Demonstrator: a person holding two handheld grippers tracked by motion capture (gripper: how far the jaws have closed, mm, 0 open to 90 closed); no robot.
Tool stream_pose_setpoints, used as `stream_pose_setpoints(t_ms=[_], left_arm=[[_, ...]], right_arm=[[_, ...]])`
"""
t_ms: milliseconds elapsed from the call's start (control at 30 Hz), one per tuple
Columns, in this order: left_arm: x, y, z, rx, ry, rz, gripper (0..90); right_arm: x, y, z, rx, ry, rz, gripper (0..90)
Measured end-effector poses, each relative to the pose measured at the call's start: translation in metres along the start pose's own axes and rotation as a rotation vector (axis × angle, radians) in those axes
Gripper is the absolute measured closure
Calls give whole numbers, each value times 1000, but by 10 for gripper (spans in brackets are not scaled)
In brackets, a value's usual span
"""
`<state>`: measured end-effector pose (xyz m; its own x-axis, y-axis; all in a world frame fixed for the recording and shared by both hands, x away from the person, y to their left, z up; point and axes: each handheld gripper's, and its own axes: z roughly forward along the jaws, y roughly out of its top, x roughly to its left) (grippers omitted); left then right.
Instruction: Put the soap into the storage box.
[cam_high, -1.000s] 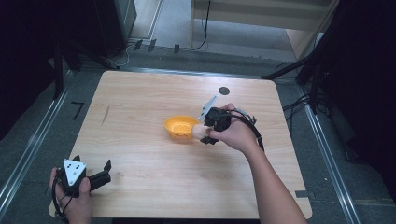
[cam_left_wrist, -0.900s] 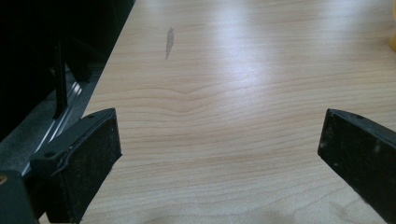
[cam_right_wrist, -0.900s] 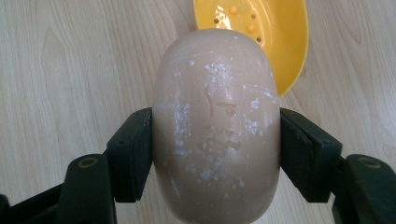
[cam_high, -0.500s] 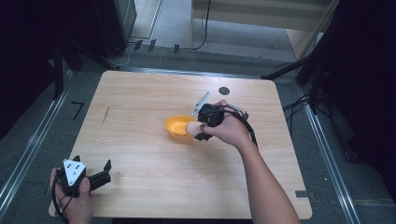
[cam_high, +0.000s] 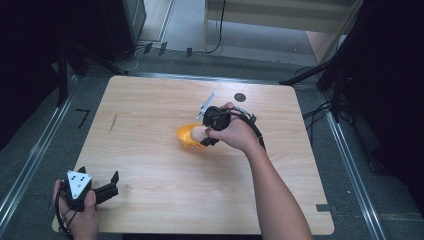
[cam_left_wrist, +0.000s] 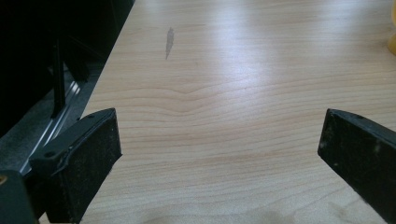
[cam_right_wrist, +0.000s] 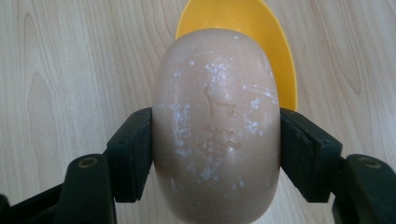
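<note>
A smooth, hard, probably slippery egg-shaped piece (cam_right_wrist: 216, 126) is clamped across its waist by the right gripper (cam_right_wrist: 216, 158) fingers above the yellow bowl (cam_high: 186, 136) at mid-table (cam_high: 150, 100), while the left gripper (cam_high: 107, 186), near left, is held open and empty.

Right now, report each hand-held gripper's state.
Left hand-held gripper: open, empty, near the table's front left corner.
Right hand-held gripper: shut on the soap, over the yellow dish.

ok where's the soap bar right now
The soap bar is clamped between the right gripper's jaws, held over the near edge of the yellow bowl near the middle of the table in the high view.
</note>
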<state>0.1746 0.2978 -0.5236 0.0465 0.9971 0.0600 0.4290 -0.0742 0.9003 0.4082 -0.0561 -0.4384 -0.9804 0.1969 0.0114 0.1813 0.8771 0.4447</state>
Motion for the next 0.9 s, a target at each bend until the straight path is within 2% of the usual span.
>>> stream_pose_setpoints(t_ms=[100, 567, 767, 900], left_arm=[[0, 0, 0, 1, -1, 0, 0], [1, 0, 0, -5, -5, -15, 0], [2, 0, 0, -5, -8, -17, 0], [3, 0, 0, -7, -8, -29, 0]], right_arm=[[0, 6, 4, 23, -3, -1, 338], [-5, 31, 20, 42, 10, -49, 337], [-8, 31, 24, 54, 18, -37, 337], [-9, 30, 26, 65, 29, -54, 337]])
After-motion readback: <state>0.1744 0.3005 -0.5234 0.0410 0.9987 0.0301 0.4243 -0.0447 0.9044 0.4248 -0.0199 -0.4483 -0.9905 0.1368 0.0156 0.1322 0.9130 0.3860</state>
